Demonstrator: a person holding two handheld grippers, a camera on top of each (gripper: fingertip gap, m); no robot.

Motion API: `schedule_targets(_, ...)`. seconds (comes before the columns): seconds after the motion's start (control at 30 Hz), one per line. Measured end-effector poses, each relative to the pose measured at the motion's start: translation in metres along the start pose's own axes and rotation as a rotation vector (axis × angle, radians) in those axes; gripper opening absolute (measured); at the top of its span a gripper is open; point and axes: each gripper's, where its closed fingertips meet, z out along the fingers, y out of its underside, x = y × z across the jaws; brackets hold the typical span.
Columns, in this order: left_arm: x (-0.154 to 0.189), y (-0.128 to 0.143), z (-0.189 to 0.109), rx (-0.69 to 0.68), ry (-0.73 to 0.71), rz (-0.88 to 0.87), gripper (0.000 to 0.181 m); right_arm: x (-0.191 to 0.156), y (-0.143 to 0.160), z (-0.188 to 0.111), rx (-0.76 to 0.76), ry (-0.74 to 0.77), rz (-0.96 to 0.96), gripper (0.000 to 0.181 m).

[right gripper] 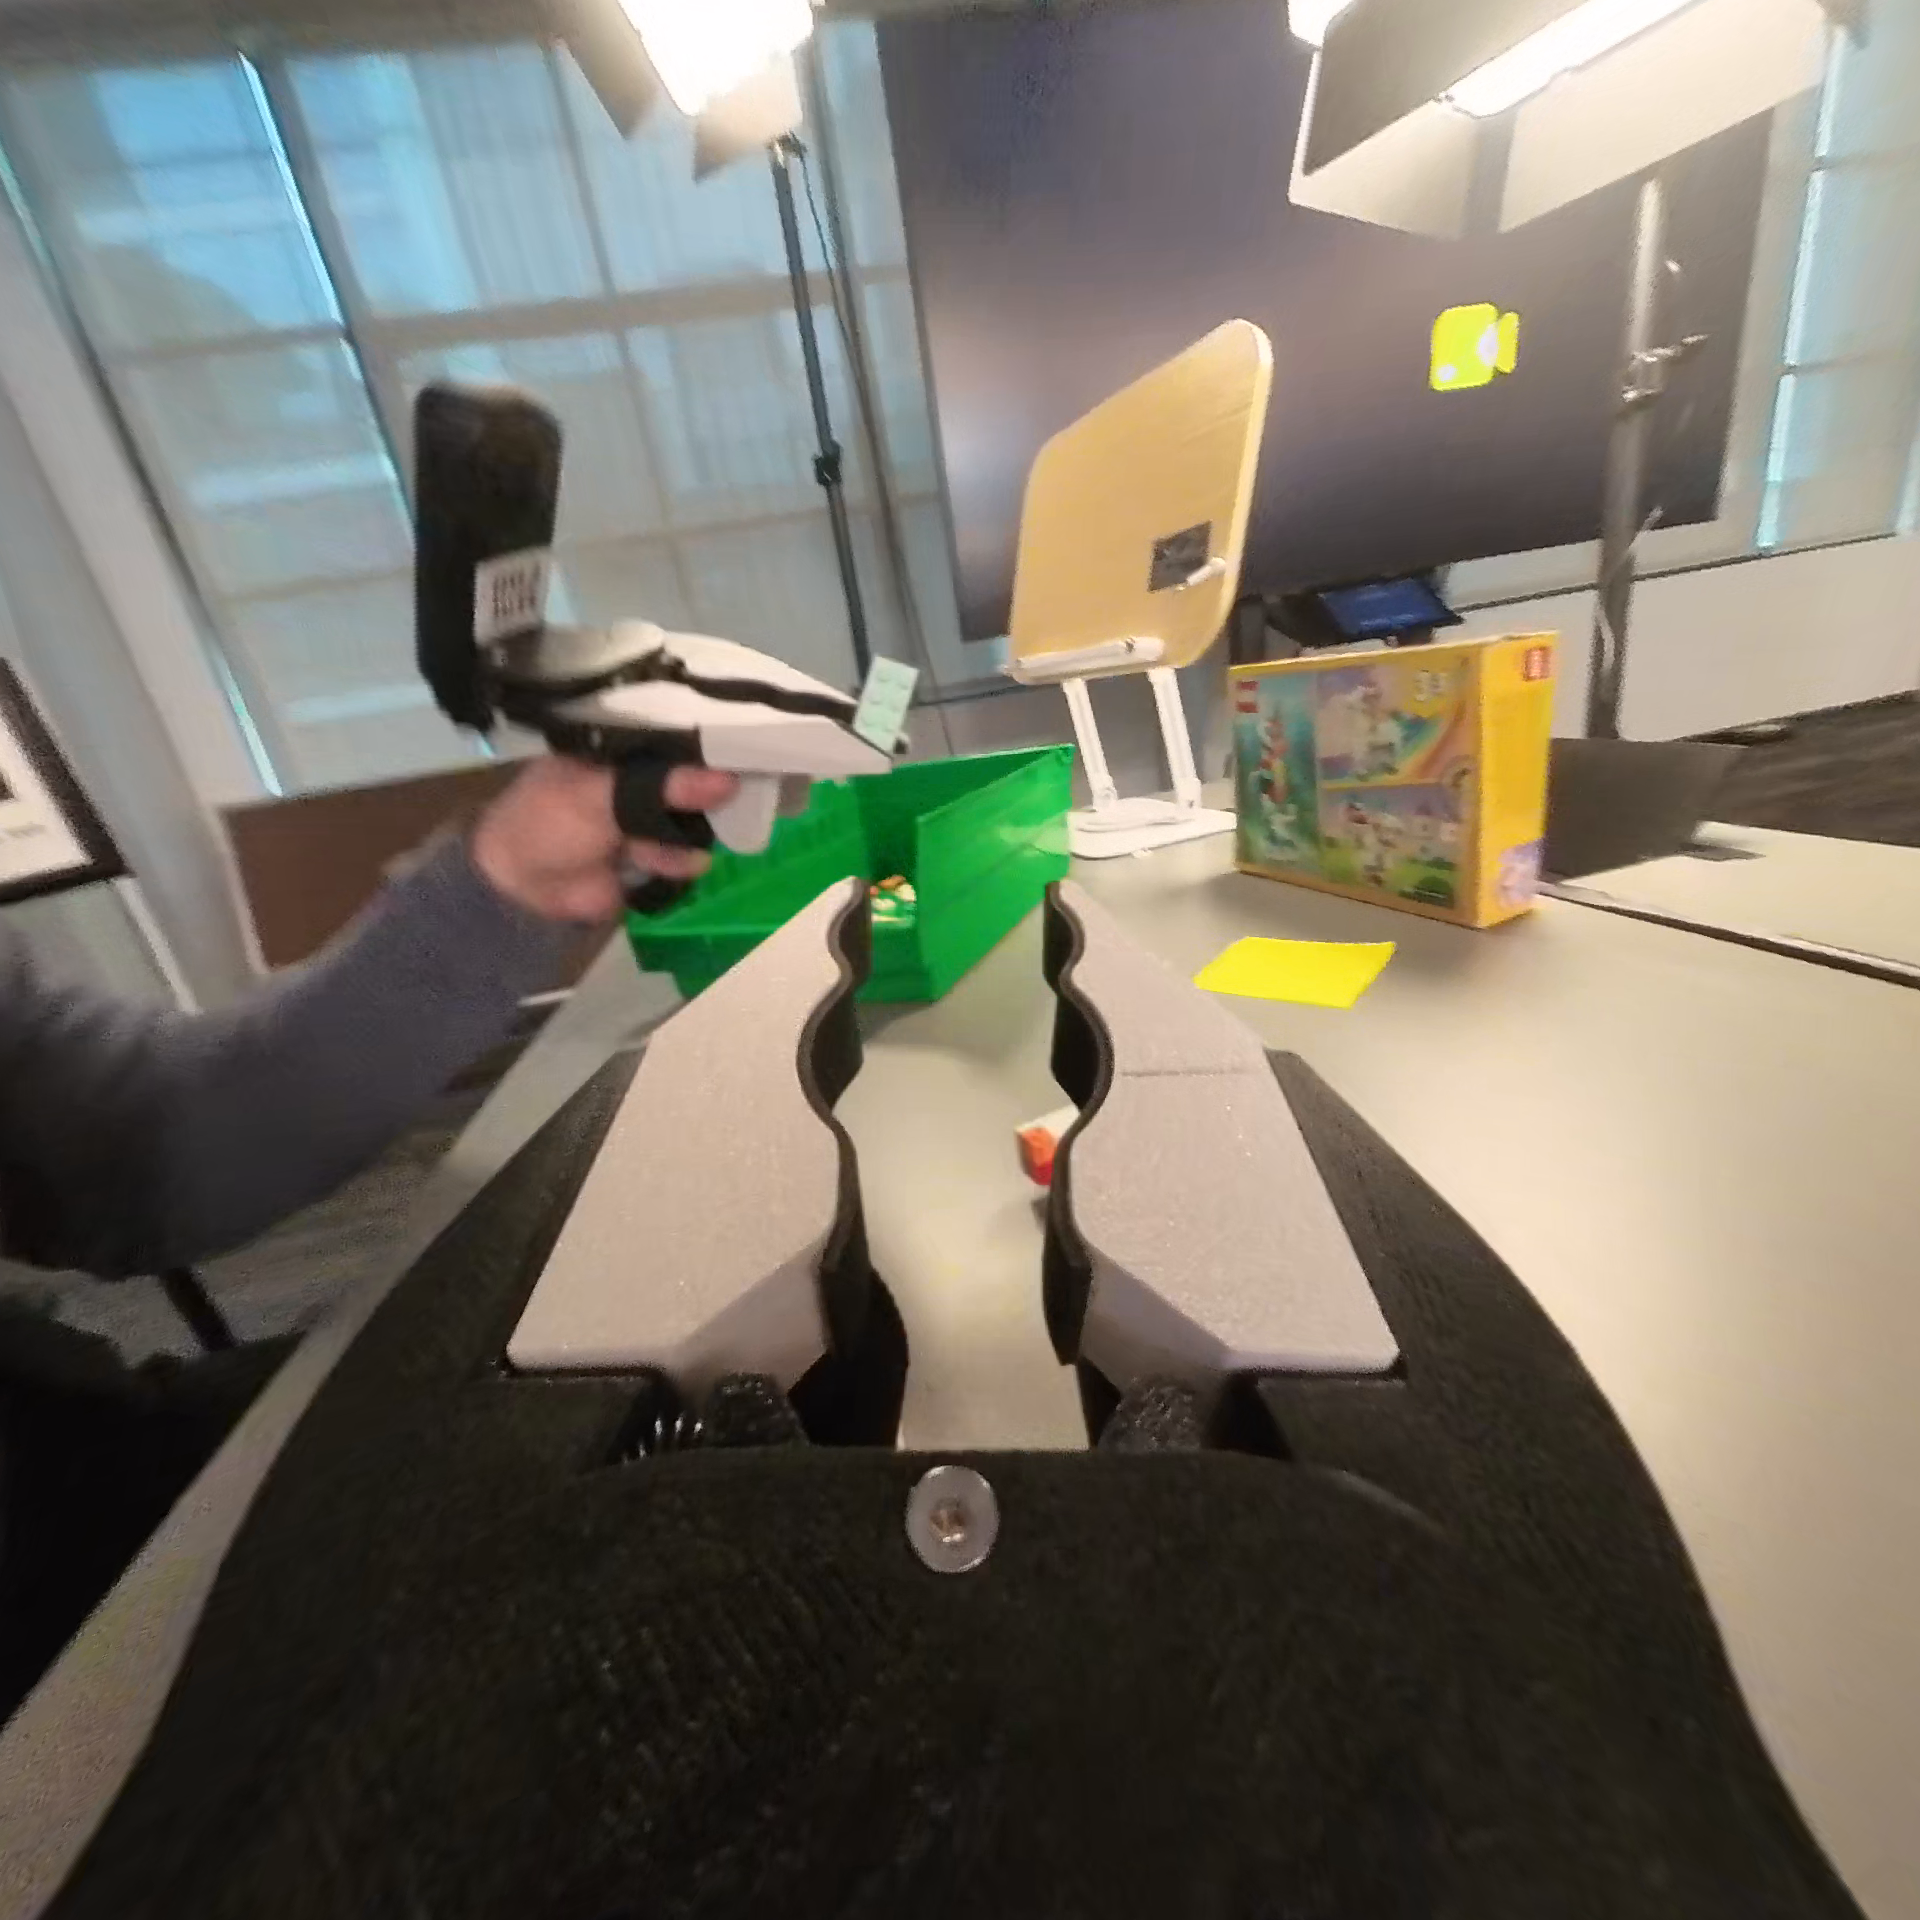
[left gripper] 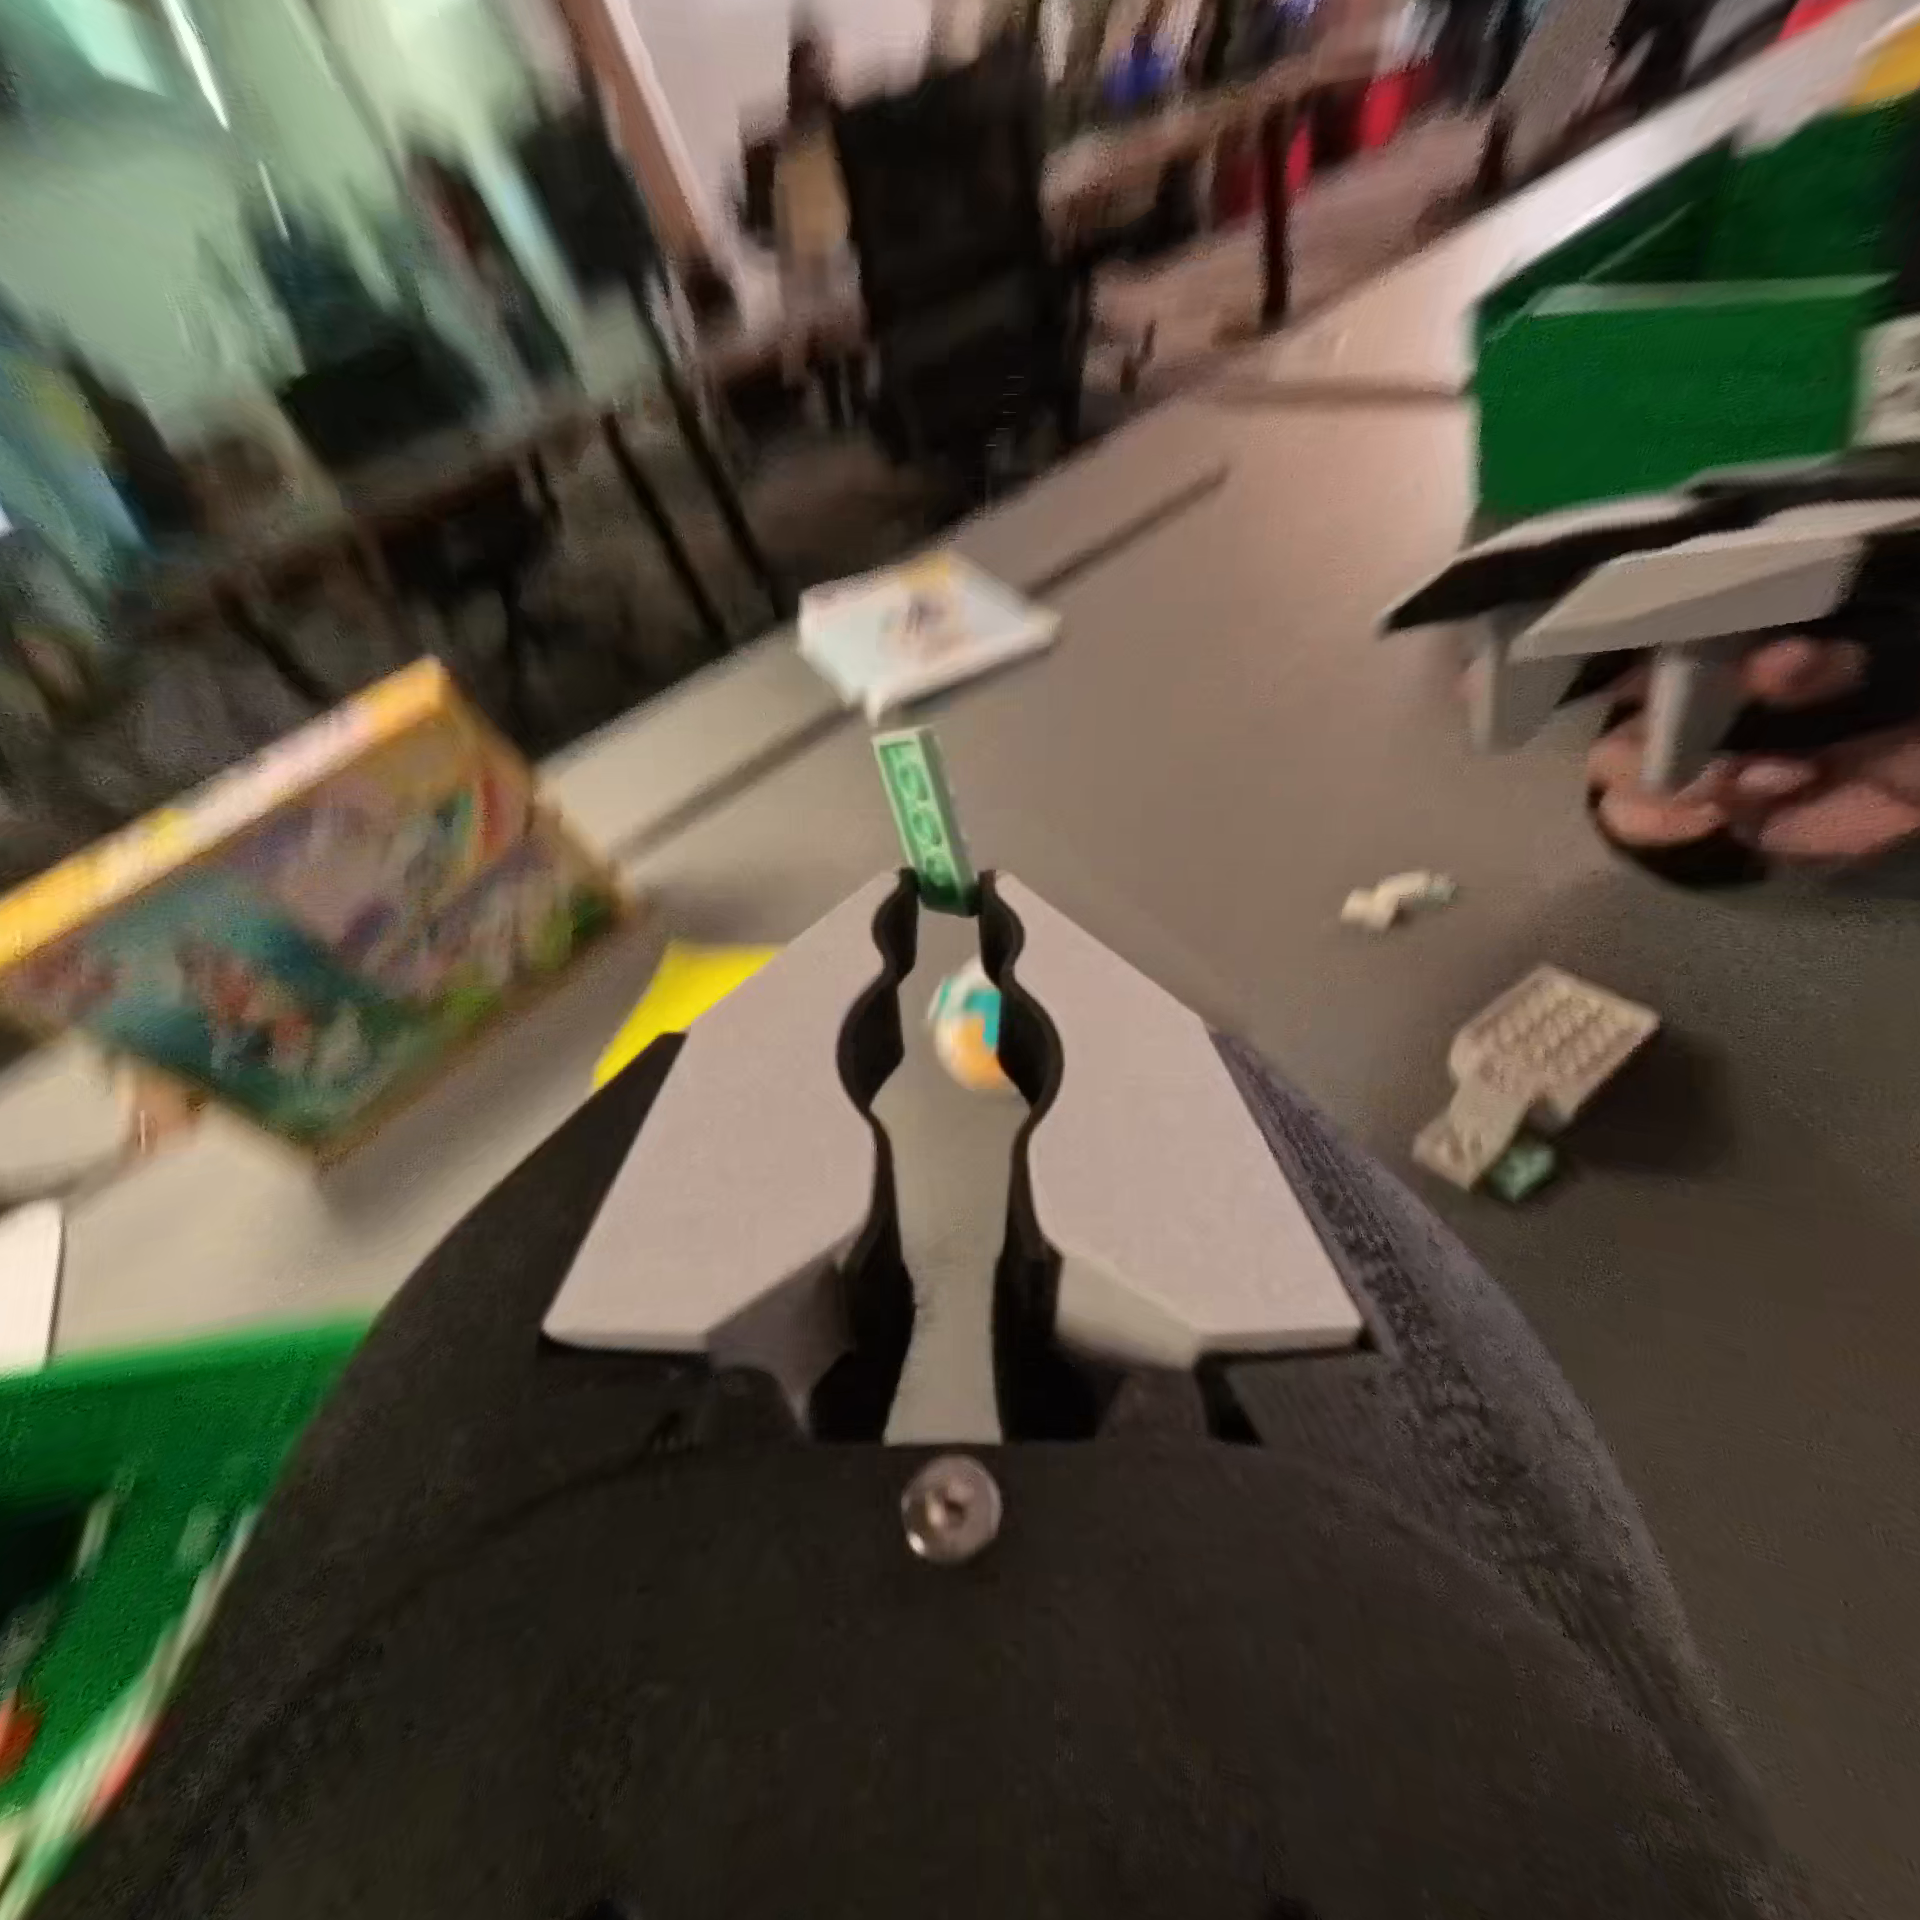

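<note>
Green studded plate (left gripper: 925, 821) between grey, black-edged fingers (left gripper: 774, 1122); green bin (right gripper: 935, 862); yellow sheet (right gripper: 1299, 968). Yellow box (right gripper: 1392, 774) printed with a multicoloured picture; pale grey studded plate (left gripper: 1538, 1060). Grey table (right gripper: 1507, 1195); orange-and-white piece (right gripper: 1039, 1148).

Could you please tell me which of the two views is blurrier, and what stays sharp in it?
Left wrist view: heavy motion blur smears the toy box and background; only the left hand-held gripper and its green brick stay fairly crisp. Right wrist view: mostly sharp, with glare from the ceiling lights.
</note>
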Motion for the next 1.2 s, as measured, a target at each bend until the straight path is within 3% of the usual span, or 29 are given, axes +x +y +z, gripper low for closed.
schedule_targets(0.1, -0.06, 0.042, -0.04, -0.353, -0.054, -0.284, 0.011, 0.002, 0.006, 0.002, -0.049, 0.027, -0.05, 0.028)
schedule_targets(0.2, -0.115, 0.084, -0.082, -0.602, -0.252, -0.411, 0.011, 0.005, 0.014, 0.003, -0.102, 0.053, -0.083, 0.025)
schedule_targets(0.27, -0.13, 0.115, -0.101, -0.77, -0.312, -0.493, 0.021, 0.006, 0.015, 0.003, -0.119, 0.066, -0.104, 0.024)
schedule_targets(0.4, -0.14, 0.153, -0.117, -0.942, -0.366, -0.552, 0.052, 0.012, 0.018, 0.0, -0.141, 0.085, -0.093, 0.025)
schedule_targets(0.5, -0.148, 0.144, -0.121, -0.894, -0.483, -0.497, 0.056, 0.016, 0.019, -0.001, -0.155, 0.105, -0.104, 0.025)
schedule_targets(0.6, -0.132, 0.078, -0.094, -0.566, -0.503, -0.289, 0.05, 0.018, 0.02, -0.002, -0.174, 0.127, -0.149, 0.025)
schedule_targets(0.67, -0.072, 0.042, -0.052, -0.373, -0.249, -0.202, 0.041, 0.019, 0.023, -0.001, -0.189, 0.134, -0.165, 0.025)
schedule_targets(0.73, -0.004, 0.028, -0.012, -0.275, 0.052, -0.236, 0.038, 0.019, 0.025, -0.001, -0.199, 0.134, -0.168, 0.025)
schedule_targets(0.77, 0.021, 0.033, 0.004, -0.287, 0.146, -0.248, 0.039, 0.019, 0.024, -0.001, -0.199, 0.135, -0.172, 0.025)
schedule_targets(0.87, 0.06, 0.07, 0.044, -0.416, 0.232, -0.223, 0.046, 0.02, 0.024, -0.002, -0.199, 0.144, -0.19, 0.024)
schedule_targets(1.0, 0.071, 0.103, 0.072, -0.527, 0.219, -0.209, 0.051, 0.018, 0.027, -0.001, -0.223, 0.137, -0.205, 0.024)
schedule_targets(1.1, 0.071, 0.113, 0.08, -0.553, 0.209, -0.184, 0.036, 0.015, 0.033, 0.001, -0.269, 0.13, -0.255, 0.025)
schedule_targets(1.13, 0.072, 0.113, 0.079, -0.543, 0.213, -0.174, 0.021, 0.014, 0.037, 0.001, -0.297, 0.127, -0.292, 0.025)
schedule_targets(1.2, 0.069, 0.111, 0.078, -0.524, 0.21, -0.12, 0.015, 0.013, 0.045, 0.001, -0.369, 0.132, -0.416, 0.03)
